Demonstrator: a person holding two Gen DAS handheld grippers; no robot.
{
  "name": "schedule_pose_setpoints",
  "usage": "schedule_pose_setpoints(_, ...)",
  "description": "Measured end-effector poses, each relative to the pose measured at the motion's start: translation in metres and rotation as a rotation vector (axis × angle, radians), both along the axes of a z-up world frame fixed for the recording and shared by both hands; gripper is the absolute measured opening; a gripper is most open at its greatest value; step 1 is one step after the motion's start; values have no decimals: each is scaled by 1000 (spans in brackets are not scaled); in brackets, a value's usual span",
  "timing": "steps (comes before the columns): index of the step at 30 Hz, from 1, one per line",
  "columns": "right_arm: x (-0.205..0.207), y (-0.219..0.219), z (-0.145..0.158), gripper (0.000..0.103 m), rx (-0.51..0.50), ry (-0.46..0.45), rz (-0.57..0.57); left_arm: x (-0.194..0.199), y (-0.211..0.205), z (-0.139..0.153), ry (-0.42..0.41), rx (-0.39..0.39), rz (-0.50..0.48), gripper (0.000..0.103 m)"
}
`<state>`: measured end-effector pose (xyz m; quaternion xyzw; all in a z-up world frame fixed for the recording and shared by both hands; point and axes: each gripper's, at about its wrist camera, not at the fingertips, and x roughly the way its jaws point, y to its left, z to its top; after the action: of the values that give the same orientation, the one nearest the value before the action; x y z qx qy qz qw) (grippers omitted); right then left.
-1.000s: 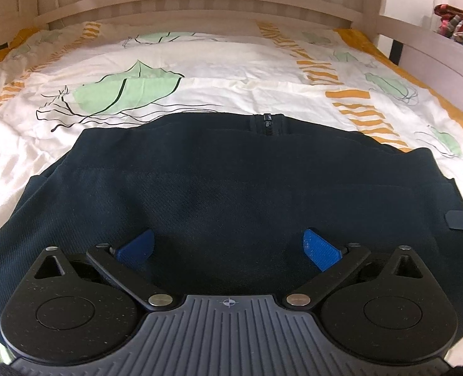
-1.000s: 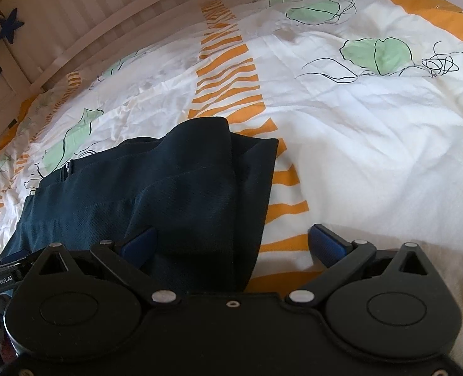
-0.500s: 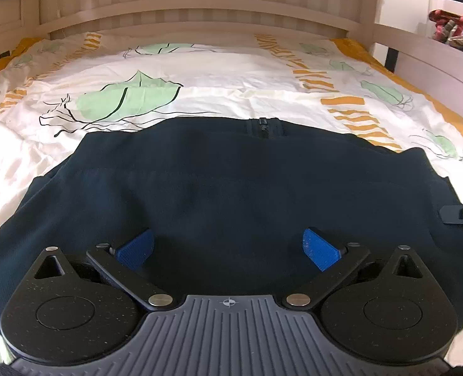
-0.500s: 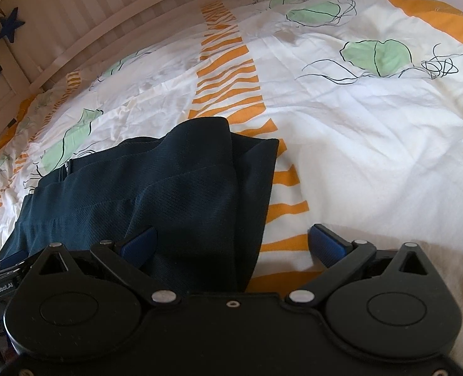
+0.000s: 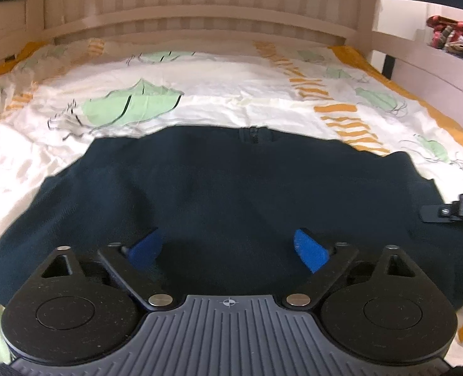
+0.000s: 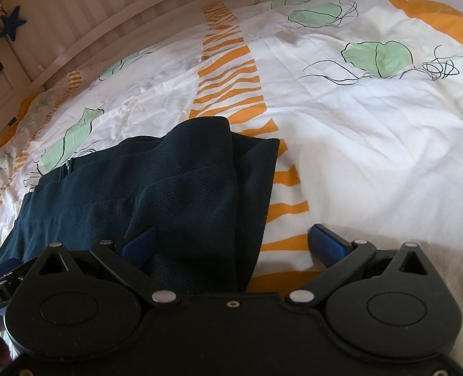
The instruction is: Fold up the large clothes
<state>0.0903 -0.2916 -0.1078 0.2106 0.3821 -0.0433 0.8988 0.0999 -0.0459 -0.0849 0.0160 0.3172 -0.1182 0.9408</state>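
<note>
Leaf-print bedspread (image 6: pixel 356 131), slatted headboard (image 5: pixel 200 9), dark garment (image 5: pixel 231 188) with possibly a zip, both tongs (image 5: pixel 229 247) (image 6: pixel 231 244) spread apart

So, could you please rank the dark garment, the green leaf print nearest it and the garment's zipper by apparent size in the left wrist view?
1. dark garment
2. green leaf print
3. zipper

Left gripper (image 5: pixel 229 247) was held low with its blue-padded fingers (image 5: pixel 309 249) spread wide. Right gripper (image 6: pixel 233 244) was likewise wide apart, gripping nothing.
</note>
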Motion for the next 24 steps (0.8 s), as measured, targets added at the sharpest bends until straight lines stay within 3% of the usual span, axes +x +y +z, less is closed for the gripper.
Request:
schedule_pose_setpoints(4, 0, 0, 0, 103, 0, -1, -1, -20, -4, 6, -50, 0, -53, 65)
schedule_pose_setpoints(6, 0, 1, 0, 103, -2, -2, 0, -26, -4, 5, -57, -14, -71, 50)
schedule_pose_setpoints(8, -1, 1, 0, 103, -3, -4, 2, -31, -5, 2, -57, -24, -80, 46)
schedule_pose_setpoints(13, -1, 0, 0, 103, 3, -6, 12, -29, -13, -11, -53, 21, -89, 45)
schedule_pose_setpoints(24, -6, 1, 4, 103, 124, 53, 110, -27, -5, -18, -30, -46, -75, 45)
